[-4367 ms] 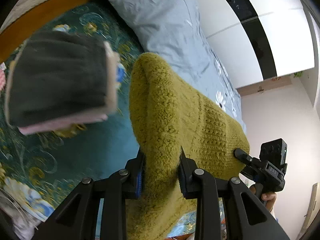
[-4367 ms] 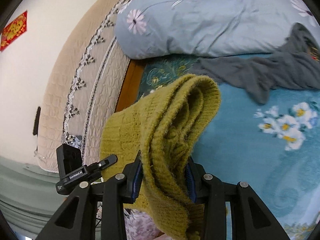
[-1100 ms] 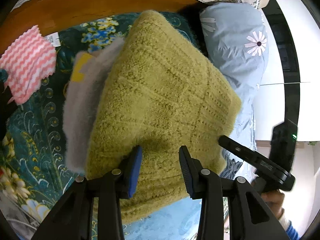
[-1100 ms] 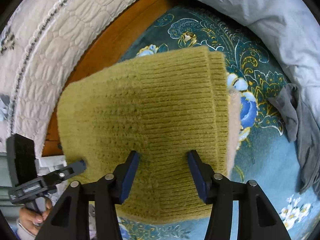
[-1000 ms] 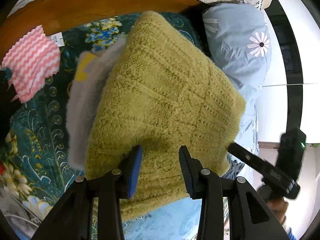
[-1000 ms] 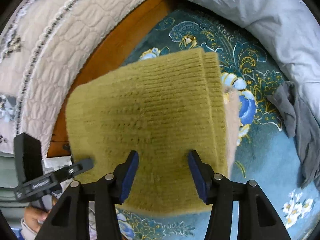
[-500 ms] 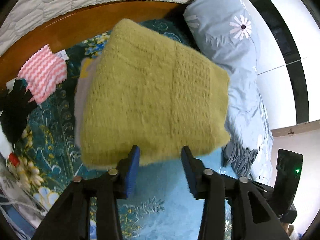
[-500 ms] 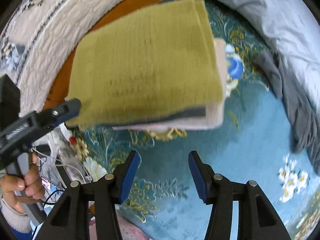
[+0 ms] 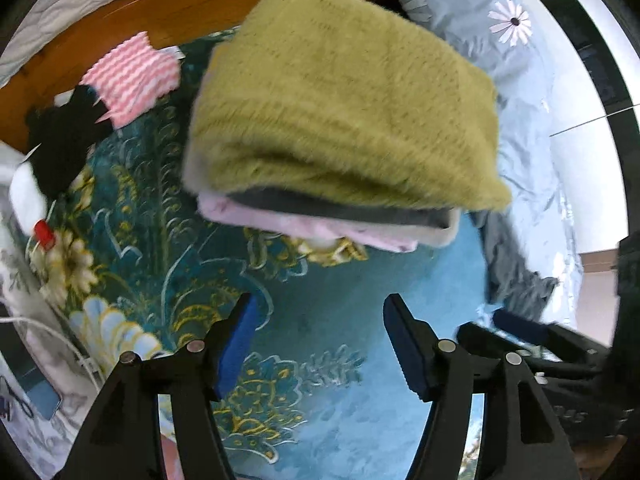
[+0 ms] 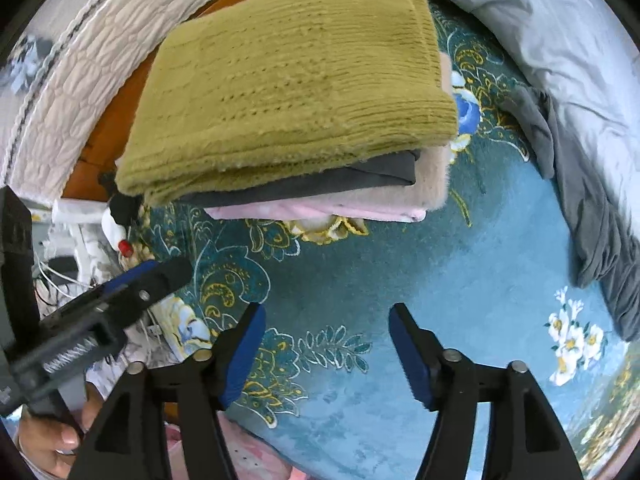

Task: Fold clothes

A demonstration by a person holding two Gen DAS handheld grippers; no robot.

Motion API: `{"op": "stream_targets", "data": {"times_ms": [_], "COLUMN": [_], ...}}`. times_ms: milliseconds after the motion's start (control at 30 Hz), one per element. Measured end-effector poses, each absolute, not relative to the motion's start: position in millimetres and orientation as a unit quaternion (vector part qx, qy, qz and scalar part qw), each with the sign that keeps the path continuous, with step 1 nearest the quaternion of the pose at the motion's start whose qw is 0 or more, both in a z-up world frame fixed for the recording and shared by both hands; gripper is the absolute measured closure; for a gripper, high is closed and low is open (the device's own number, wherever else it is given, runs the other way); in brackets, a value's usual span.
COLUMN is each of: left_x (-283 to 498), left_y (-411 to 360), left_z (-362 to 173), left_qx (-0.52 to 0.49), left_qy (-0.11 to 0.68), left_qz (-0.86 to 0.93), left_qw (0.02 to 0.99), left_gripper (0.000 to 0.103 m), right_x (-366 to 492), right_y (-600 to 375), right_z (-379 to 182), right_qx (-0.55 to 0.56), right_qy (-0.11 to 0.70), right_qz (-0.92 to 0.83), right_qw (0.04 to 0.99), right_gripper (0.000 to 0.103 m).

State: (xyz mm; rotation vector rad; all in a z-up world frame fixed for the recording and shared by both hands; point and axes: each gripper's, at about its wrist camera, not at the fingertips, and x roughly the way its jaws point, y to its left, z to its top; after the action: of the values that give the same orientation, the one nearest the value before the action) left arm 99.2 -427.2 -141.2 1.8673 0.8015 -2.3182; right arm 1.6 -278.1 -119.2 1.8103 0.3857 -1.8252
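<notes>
1. the olive sweater [image 9: 344,92] [image 10: 296,84] lies folded on top of a stack of folded clothes [image 10: 344,196], ahead of both your tongs on the teal bedspread [image 10: 460,280].
2. your left tongs [image 9: 320,344] gape apart, empty.
3. your right tongs [image 10: 326,344] gape apart too, with a grey garment [image 10: 580,216] to their right.

Teal floral bedspread [image 10: 460,280], wooden headboard [image 9: 132,12], quilted wall padding [image 10: 72,80].

Black angular claw [image 9: 320,336] arms, blue ribbed pads [image 10: 245,350], silver screws; bare-skinned hand [image 10: 48,436] on black handle.
</notes>
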Motion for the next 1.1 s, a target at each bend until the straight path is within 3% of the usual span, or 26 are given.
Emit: {"op": "stream_targets", "data": {"times_ms": [133,367,667,833,1100], "left_x": [105.5,101.6,100.9,100.6,99.7], "left_y": [-428.0,-420.2,-409.5,-410.7,-411.1], "left_z": [-145.4,-134.0,-130.8,-131.8,-133.7], "left_qx": [0.601,0.588,0.596,0.599,0.598], "left_qy": [0.256,0.220,0.190,0.178,0.183], "left_qz": [-0.756,-0.778,-0.779,-0.780,-0.779], "left_qw": [0.037,0.034,0.027,0.037,0.049], "left_gripper": [0.028,0.026,0.025,0.014,0.014], "right_x": [7.9,14.8,7.3,8.5,9.5], "right_y": [-279.6,-274.2,-264.3,-262.8,-263.8], "right_z": [-118.8,-110.4,-102.1,-101.3,-101.5], "right_qx": [0.664,0.642,0.631,0.626,0.619], "right_qy": [0.161,0.174,0.175,0.189,0.208], "right_qz": [-0.680,-0.698,-0.715,-0.717,-0.717], "right_qw": [0.267,0.264,0.243,0.242,0.245], "right_gripper": [0.021,0.001,0.000,0.000,0.000]}}
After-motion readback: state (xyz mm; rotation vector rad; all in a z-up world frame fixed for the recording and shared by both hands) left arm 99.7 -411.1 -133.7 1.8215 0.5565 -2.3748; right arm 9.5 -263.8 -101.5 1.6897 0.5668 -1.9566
